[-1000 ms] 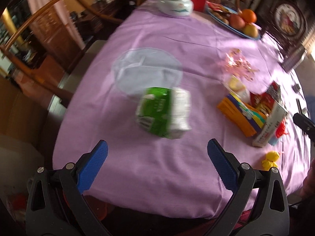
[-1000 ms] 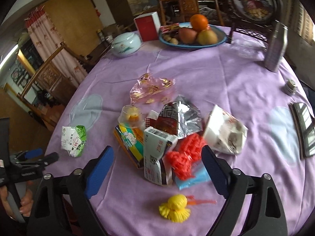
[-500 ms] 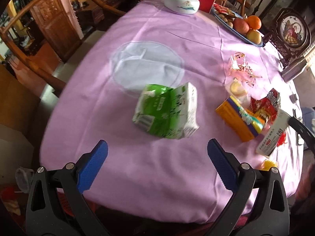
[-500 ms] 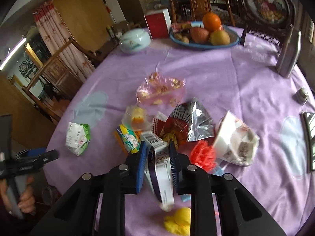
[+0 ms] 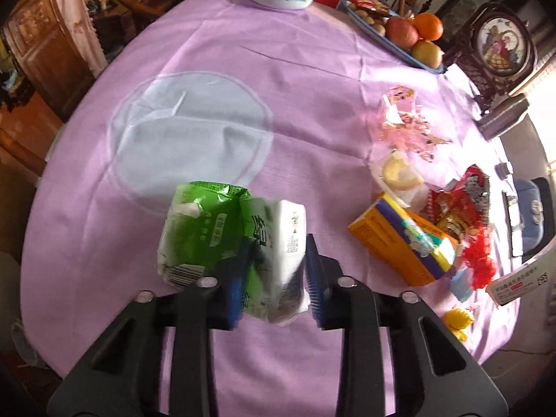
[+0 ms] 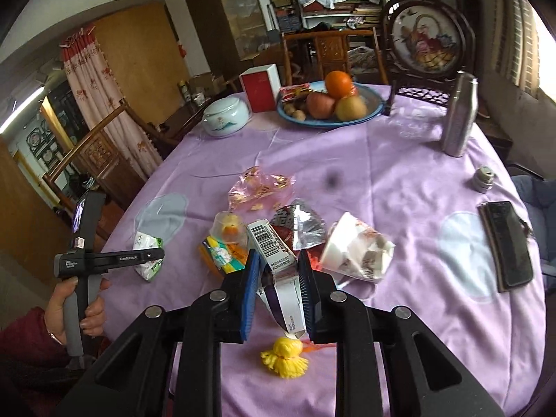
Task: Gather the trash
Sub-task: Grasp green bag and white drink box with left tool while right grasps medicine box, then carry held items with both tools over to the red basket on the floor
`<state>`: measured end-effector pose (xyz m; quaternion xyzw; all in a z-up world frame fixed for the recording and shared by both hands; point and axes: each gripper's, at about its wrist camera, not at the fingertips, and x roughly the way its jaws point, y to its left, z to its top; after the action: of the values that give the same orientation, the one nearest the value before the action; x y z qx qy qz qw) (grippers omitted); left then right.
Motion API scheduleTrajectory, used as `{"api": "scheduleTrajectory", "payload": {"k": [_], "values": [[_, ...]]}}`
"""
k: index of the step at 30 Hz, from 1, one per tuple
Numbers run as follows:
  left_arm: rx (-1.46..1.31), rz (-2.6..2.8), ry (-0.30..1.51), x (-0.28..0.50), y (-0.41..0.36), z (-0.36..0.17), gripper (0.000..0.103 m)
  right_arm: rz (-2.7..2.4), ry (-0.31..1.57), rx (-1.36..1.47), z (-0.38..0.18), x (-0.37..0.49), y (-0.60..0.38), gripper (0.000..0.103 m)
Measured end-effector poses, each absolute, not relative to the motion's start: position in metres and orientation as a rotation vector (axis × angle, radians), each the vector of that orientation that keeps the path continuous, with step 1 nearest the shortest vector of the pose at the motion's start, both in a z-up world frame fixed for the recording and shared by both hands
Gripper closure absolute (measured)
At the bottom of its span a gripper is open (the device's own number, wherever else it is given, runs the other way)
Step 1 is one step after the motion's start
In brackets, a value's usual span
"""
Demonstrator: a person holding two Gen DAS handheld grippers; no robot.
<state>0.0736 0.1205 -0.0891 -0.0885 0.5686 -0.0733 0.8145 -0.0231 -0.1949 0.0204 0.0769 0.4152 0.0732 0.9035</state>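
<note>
A green and white tissue pack (image 5: 208, 229) lies near the front left edge of the purple tablecloth (image 5: 312, 111). My left gripper (image 5: 276, 243) is closing, its blue pads pressed on the pack's white right half. My right gripper (image 6: 278, 255) is shut on a white carton with a barcode (image 6: 269, 239) and holds it above the cloth. Behind the carton sits a trash pile: an orange box (image 6: 219, 253), a plastic cup (image 6: 227, 226), a pink wrapper (image 6: 259, 191), a foil snack bag (image 6: 302, 229) and a white paper bag (image 6: 354, 250). A yellow tassel (image 6: 285, 354) lies below the carton.
At the table's far side stand a fruit plate (image 6: 371, 111), a ceramic jar (image 6: 226, 118), a red box (image 6: 259, 87) and a metal bottle (image 6: 458, 114). A black phone (image 6: 504, 243) and a small cap (image 6: 484, 177) lie at the right. Wooden chairs ring the table.
My left gripper came down over the tissue pack and its wide jaws closed on it. My right gripper closed on the white carton and lifted it off the pile.
</note>
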Motion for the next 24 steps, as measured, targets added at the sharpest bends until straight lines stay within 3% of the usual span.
{"api": "scheduleTrajectory", "payload": {"k": [11, 24], "values": [[-0.254, -0.175, 1.06, 0.055, 0.104, -0.021, 0.079, 0.266, 0.892, 0.166, 0.008, -0.003, -0.204, 0.08], [-0.377, 0.042, 1.014, -0.004, 0.133, 0.003, 0.079, 0.474, 1.024, 0.085, -0.034, 0.026, -0.182, 0.075]]}}
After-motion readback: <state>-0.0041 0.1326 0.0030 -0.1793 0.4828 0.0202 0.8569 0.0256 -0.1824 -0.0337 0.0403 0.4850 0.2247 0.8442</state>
